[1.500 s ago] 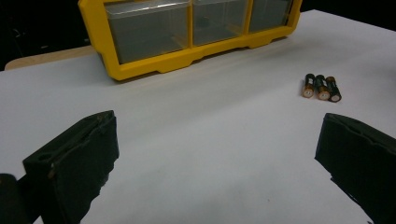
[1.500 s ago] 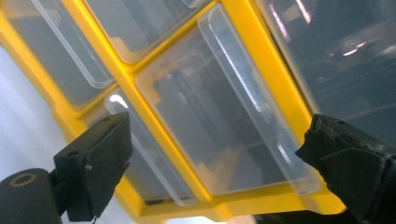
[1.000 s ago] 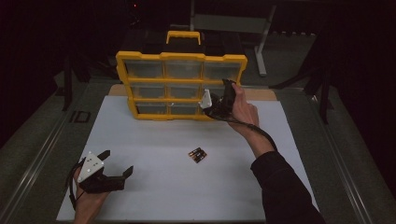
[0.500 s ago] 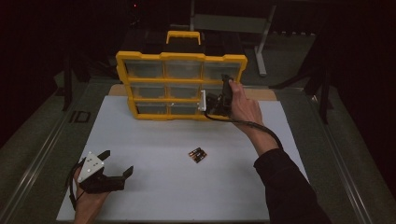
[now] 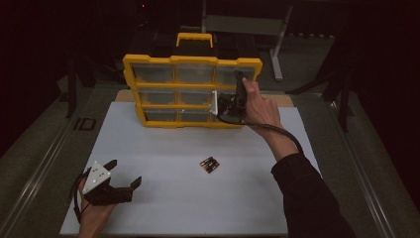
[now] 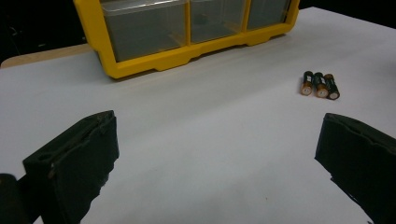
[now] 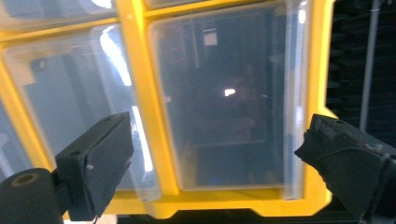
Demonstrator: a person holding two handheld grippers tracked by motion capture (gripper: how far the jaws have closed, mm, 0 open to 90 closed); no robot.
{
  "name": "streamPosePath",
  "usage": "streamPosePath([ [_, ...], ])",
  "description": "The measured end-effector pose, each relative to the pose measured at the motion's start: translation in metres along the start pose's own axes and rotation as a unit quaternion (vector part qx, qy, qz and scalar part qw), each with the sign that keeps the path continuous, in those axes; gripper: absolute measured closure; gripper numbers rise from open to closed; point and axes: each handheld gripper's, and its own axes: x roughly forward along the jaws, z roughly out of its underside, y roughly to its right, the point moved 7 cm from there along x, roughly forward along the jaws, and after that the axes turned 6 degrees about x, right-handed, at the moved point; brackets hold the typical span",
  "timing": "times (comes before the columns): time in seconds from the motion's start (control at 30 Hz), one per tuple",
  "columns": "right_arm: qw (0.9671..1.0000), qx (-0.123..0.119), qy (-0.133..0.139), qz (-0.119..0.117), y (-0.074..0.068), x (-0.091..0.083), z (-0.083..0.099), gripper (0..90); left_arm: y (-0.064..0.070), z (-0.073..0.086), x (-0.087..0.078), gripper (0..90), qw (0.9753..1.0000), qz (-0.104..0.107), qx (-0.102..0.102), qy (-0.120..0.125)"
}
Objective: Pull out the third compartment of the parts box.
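White tabletop (image 5: 163, 198) carries a yellow organizer (image 5: 192, 90); three batteries (image 5: 209, 164) lie loose before it, not stowed. Right claw (image 7: 215, 163) gapes wide at its right drawer (image 7: 224, 107), unopened; left claw (image 5: 121, 174) waits wide, well before it.

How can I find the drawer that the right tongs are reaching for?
Start at the yellow drawer cabinet standing at the far edge of the white mat. The right tongs stand open before its right column. That clear drawer borders the cabinet's outer right frame.

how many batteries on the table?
3 batteries, lying side by side and touching on the white table, in front of the yellow organizer. Any inside its drawers can't be made out.
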Motion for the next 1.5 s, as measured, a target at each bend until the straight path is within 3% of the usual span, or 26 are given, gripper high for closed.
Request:
streamPosePath([
  [0.27,0.9994,-0.019,0.001,0.028,0.008,0.001,-0.001,9.7,0.0,0.0,0.0,0.0,1.0,0.001,0.001,-0.001],
  [0.43,0.9992,-0.015,0.003,0.038,0.015,0.003,-0.001,12.1,0.0,0.0,0.0,0.0,1.0,0.001,0.001,-0.001],
  [0.63,0.9981,-0.02,0.002,0.058,0.024,0.006,-0.001,21.8,0.002,0.001,0.001,0.0,1.0,0.004,0.003,-0.004],
  [0.73,0.9965,-0.022,0.012,0.079,0.03,0.006,-0.004,35.2,0.002,0.001,0.002,0.0,1.0,0.005,0.004,-0.004],
  [1.0,0.9939,-0.028,0.015,0.105,0.035,0.008,-0.005,49.2,0.002,0.0,0.002,0.0,1.0,0.005,0.002,-0.002],
  [1.5,0.9908,-0.052,0.012,0.125,0.038,0.009,0.004,52.3,0.002,0.001,0.002,0.0,1.0,0.006,0.004,-0.005],
])
